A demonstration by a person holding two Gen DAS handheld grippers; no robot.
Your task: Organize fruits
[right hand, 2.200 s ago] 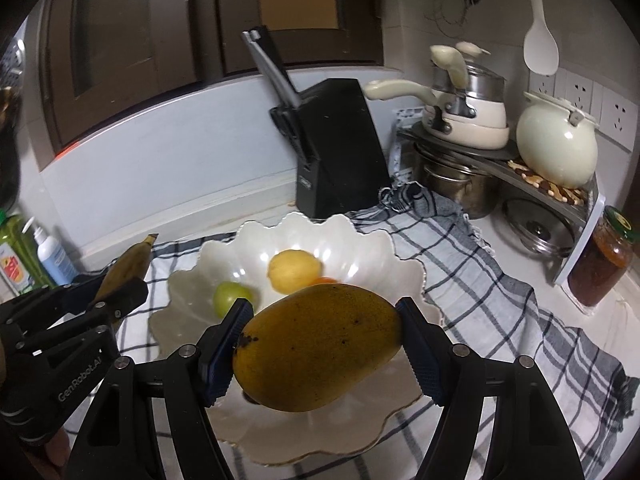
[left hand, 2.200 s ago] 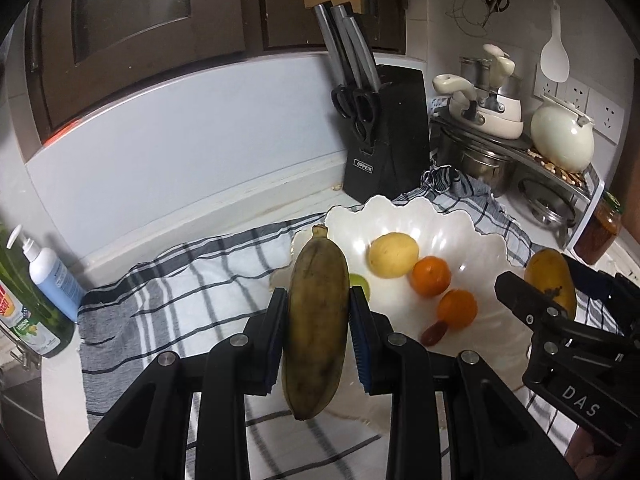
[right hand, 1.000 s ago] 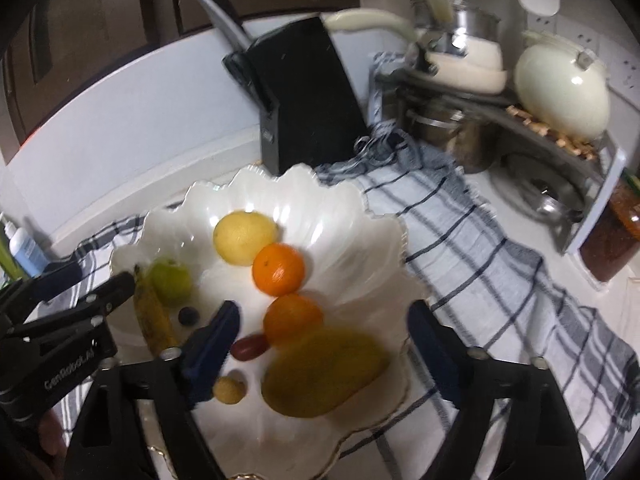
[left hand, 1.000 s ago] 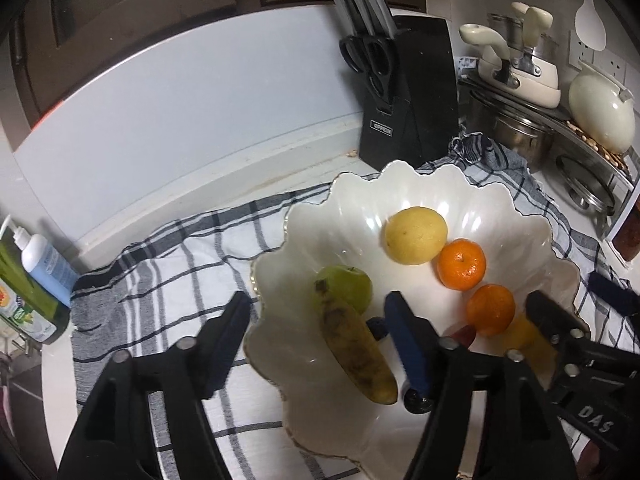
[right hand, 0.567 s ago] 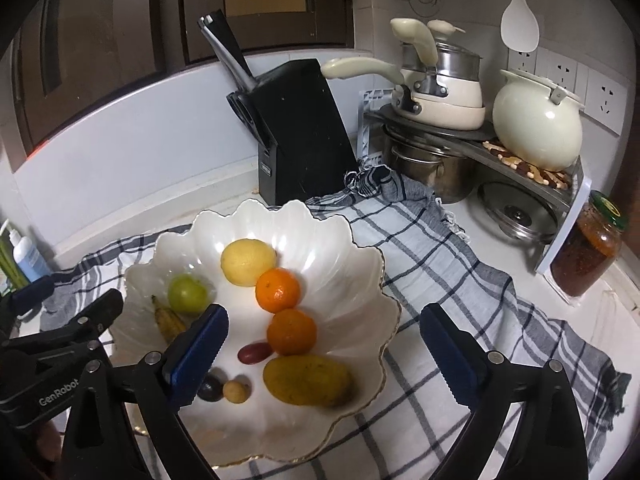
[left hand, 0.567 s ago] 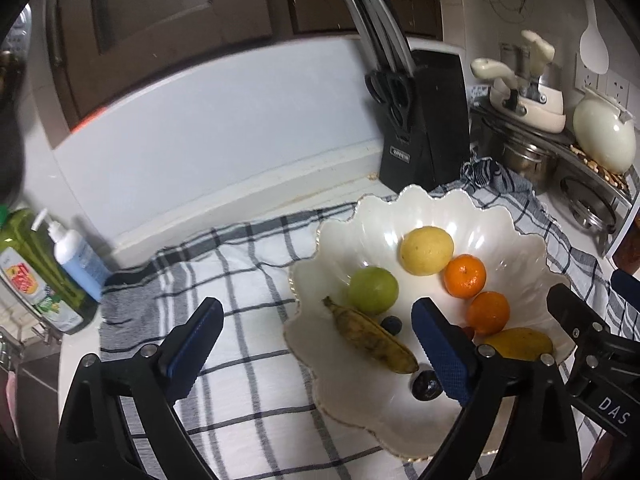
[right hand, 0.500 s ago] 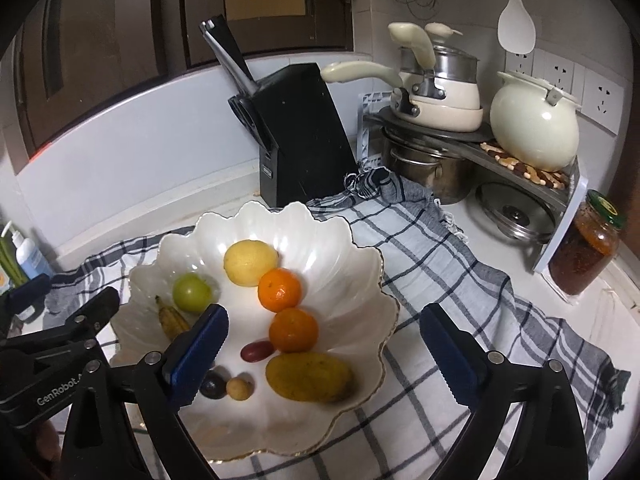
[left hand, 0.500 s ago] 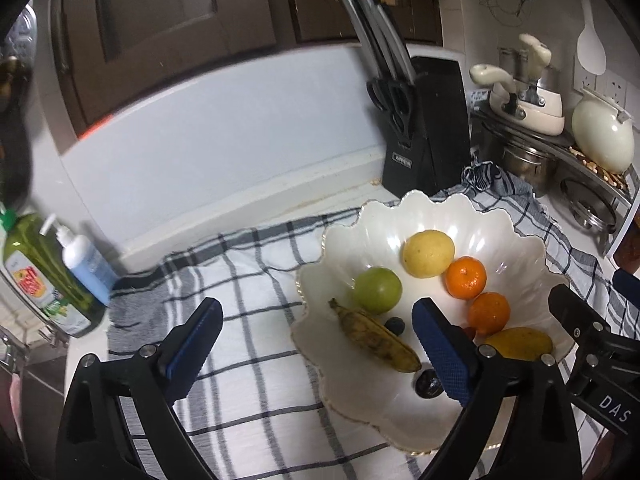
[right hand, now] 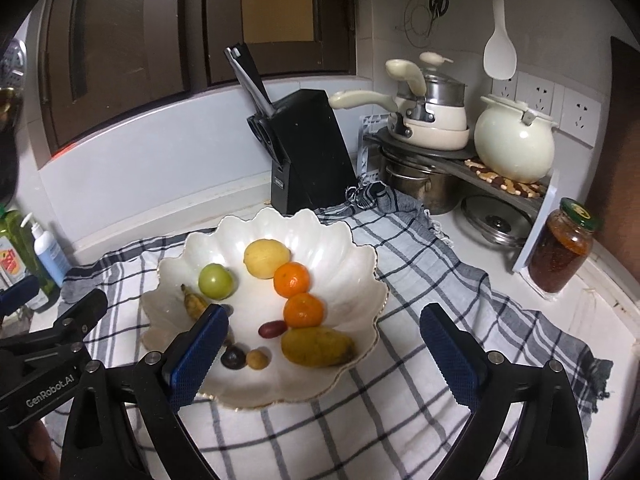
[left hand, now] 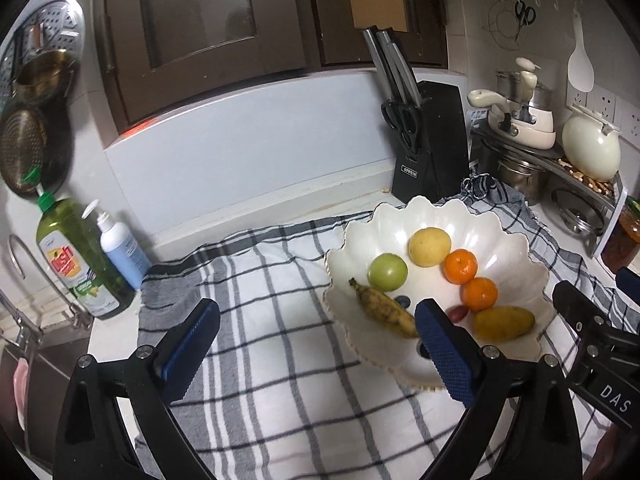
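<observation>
Now both hand-held grippers are hovering above the checked cloth point(right hand: 432, 280) on the tabletop, each pointing toward the far wall with fingers spread wide and holding nothing. The left hand-held gripper point(left hand: 316, 340) is sitting left of the white scalloped bowl point(right hand: 344, 240), its right finger point(left hand: 444, 352) overlapping the bowl's near rim. The right hand-held gripper point(right hand: 328, 348) is framing the bowl's near right side. Inside the bowl are lying a banana point(left hand: 384, 312), a mango point(right hand: 316, 346), two oranges point(right hand: 292, 279), a green fruit point(right hand: 215, 281), a yellow fruit point(right hand: 266, 259) and some small dark fruits point(right hand: 273, 329).
</observation>
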